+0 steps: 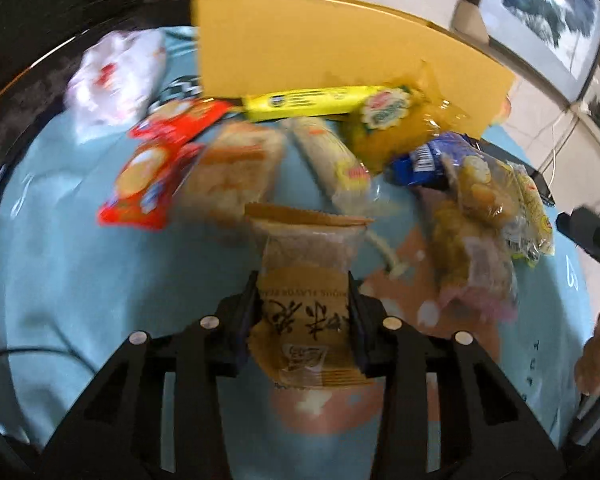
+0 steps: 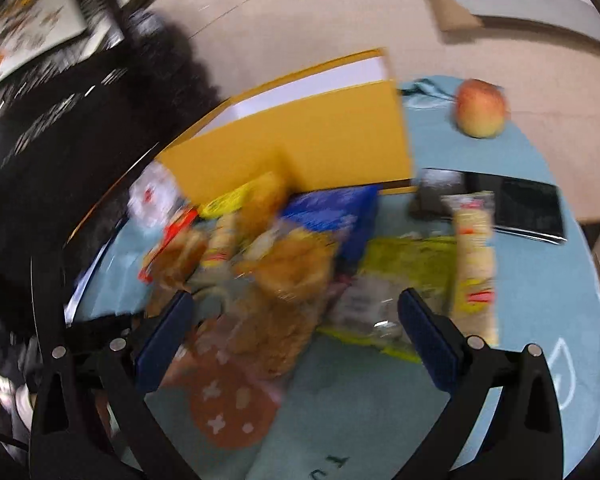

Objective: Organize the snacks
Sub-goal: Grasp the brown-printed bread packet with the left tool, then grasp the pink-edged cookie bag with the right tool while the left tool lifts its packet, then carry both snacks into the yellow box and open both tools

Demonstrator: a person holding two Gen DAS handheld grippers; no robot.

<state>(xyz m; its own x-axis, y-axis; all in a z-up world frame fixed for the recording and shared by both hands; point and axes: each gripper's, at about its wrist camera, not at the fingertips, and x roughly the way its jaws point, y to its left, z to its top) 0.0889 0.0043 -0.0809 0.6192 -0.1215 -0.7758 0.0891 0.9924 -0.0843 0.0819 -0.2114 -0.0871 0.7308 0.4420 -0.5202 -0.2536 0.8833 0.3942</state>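
Note:
My left gripper (image 1: 302, 284) is shut on a tan wrapped cake packet (image 1: 306, 280) with dark printed characters, held above the light blue tablecloth (image 1: 60, 260). Beyond it lie several snacks: two red cracker packs (image 1: 148, 184), a beige bar (image 1: 328, 156), a yellow pack (image 1: 320, 102), a blue pack (image 1: 420, 164), and a yellow box (image 1: 320, 48) at the back. My right gripper (image 2: 296, 300) is open and empty, hovering over a pile of bagged pastries (image 2: 284, 280). The yellow box (image 2: 300, 148) stands behind the pile, and a beige bar (image 2: 474, 256) lies to the right.
An apple (image 2: 480, 108) sits at the far right of the table. A black flat device (image 2: 528, 210) lies right of the box. A white crumpled bag (image 1: 116, 76) lies at the back left. The right gripper's black tip (image 1: 592, 236) shows at the right edge.

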